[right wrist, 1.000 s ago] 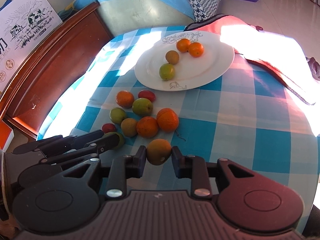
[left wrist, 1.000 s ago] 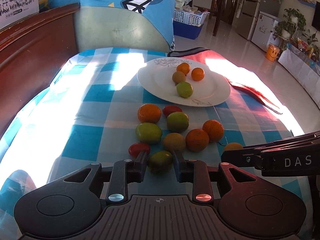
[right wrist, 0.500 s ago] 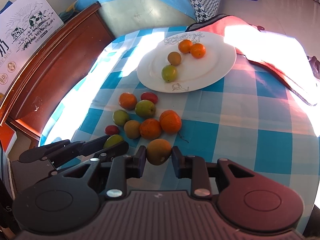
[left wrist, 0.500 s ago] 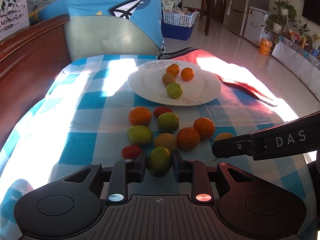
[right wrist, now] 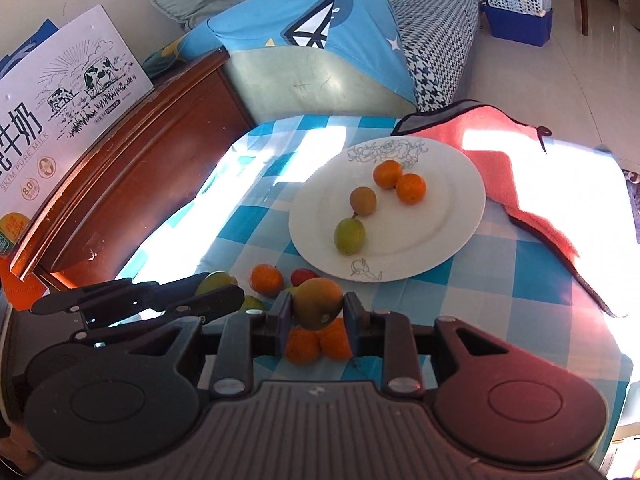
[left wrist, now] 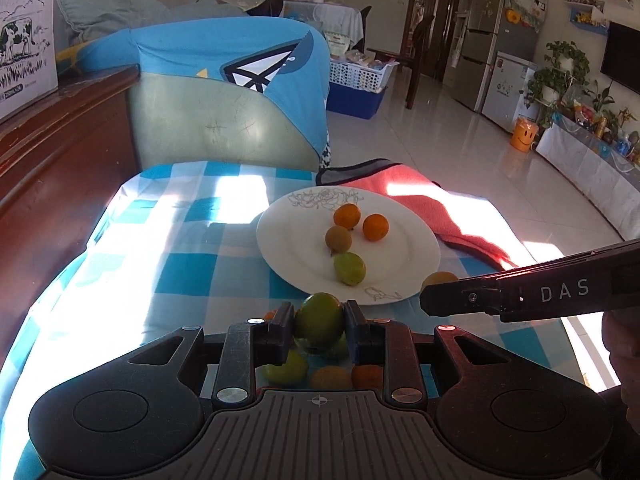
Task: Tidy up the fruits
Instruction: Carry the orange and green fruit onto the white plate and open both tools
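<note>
My left gripper (left wrist: 319,326) is shut on a green fruit (left wrist: 320,322), held in the air short of the white plate (left wrist: 408,264). In the right wrist view my right gripper (right wrist: 316,314) is shut on an orange-green fruit (right wrist: 318,306), also lifted. The plate (right wrist: 452,216) carries two oranges, a brown fruit and a green fruit. Several loose fruits (right wrist: 266,279) lie on the checked cloth below both grippers, partly hidden by the fingers. The right gripper's arm (left wrist: 520,294) crosses the left wrist view at the right, with its fruit (left wrist: 438,279) showing at the tip.
A red cloth (right wrist: 520,176) lies to the right of the plate. A wooden bed frame (right wrist: 120,184) borders the table on the left, and a cushioned seat back (left wrist: 224,120) stands behind it. The milk carton box (right wrist: 52,92) rests on the frame.
Both grippers have risen with their fruits off the cloth and moved toward the plate. The pile of loose fruits now lies beneath the fingers.
</note>
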Demonstrator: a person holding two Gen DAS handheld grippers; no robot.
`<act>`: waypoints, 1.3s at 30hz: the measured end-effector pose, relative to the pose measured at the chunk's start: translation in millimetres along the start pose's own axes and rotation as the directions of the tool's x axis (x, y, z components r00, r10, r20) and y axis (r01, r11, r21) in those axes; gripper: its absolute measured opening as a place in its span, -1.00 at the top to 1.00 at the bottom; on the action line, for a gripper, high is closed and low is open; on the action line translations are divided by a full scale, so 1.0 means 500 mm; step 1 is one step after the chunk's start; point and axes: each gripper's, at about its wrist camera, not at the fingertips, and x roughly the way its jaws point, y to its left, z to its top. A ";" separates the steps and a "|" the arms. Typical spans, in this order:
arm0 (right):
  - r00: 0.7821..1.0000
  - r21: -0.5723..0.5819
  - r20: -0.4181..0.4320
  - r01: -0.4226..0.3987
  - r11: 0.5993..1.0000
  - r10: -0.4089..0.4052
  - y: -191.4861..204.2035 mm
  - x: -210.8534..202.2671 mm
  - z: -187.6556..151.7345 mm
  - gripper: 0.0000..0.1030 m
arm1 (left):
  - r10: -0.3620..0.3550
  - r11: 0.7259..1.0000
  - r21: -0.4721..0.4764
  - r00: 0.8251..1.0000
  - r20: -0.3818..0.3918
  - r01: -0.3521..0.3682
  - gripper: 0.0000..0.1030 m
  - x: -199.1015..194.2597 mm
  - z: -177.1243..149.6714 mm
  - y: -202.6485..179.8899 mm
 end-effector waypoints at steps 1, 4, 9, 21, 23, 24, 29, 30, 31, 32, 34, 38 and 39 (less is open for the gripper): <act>1.000 0.010 0.002 0.007 1.000 -0.007 -0.006 0.005 0.007 0.46 | 0.000 1.000 0.001 1.000 0.002 0.000 0.52 0.005 0.006 0.002; 1.000 0.033 0.009 0.021 0.999 -0.021 -0.019 0.014 0.021 0.46 | -0.006 1.000 0.006 1.000 0.004 0.006 0.52 0.023 0.025 0.005; 0.999 0.055 0.010 0.035 0.998 -0.036 -0.035 0.032 0.036 0.46 | -0.028 1.000 0.002 1.000 0.009 0.028 0.52 0.054 0.053 0.012; 0.998 0.092 -0.020 0.054 0.994 -0.052 -0.058 0.081 0.066 0.46 | -0.033 0.999 -0.001 0.999 -0.043 0.033 0.52 0.147 0.084 0.029; 0.998 0.098 -0.024 0.058 0.993 -0.056 -0.063 0.089 0.070 0.46 | -0.031 1.000 0.001 0.998 -0.051 0.031 0.52 0.158 0.087 0.030; 0.998 0.103 -0.027 0.060 0.993 -0.058 -0.065 0.092 0.072 0.46 | -0.029 1.000 0.001 0.998 -0.056 0.030 0.52 0.164 0.087 0.030; 0.997 0.115 -0.032 0.080 0.990 -0.077 -0.071 0.112 0.079 0.46 | -0.031 1.000 -0.001 0.997 -0.069 0.031 0.52 0.186 0.092 0.034; 0.996 0.120 -0.032 0.082 0.989 -0.078 -0.073 0.115 0.080 0.46 | -0.033 0.999 -0.003 0.997 -0.070 0.033 0.52 0.189 0.094 0.034; 0.996 0.126 -0.032 0.084 0.988 -0.081 -0.075 0.117 0.080 0.46 | -0.035 0.999 -0.005 0.997 -0.071 0.035 0.52 0.192 0.095 0.035; 0.996 0.136 -0.031 0.089 0.987 -0.086 -0.078 0.121 0.081 0.46 | -0.037 0.999 -0.004 0.997 -0.072 0.037 0.51 0.196 0.097 0.034; 0.995 0.147 -0.027 0.099 0.984 -0.096 -0.081 0.126 0.084 0.44 | -0.039 0.999 -0.002 0.997 -0.072 0.039 0.51 0.200 0.098 0.033; 0.995 0.159 -0.006 0.095 0.983 -0.095 -0.081 0.121 0.089 0.40 | -0.023 1.000 0.000 0.998 -0.055 0.023 0.48 0.193 0.104 0.026; 0.995 0.151 0.001 0.097 0.984 -0.099 -0.078 0.117 0.091 0.39 | -0.017 1.000 0.004 0.999 -0.048 0.018 0.42 0.189 0.106 0.025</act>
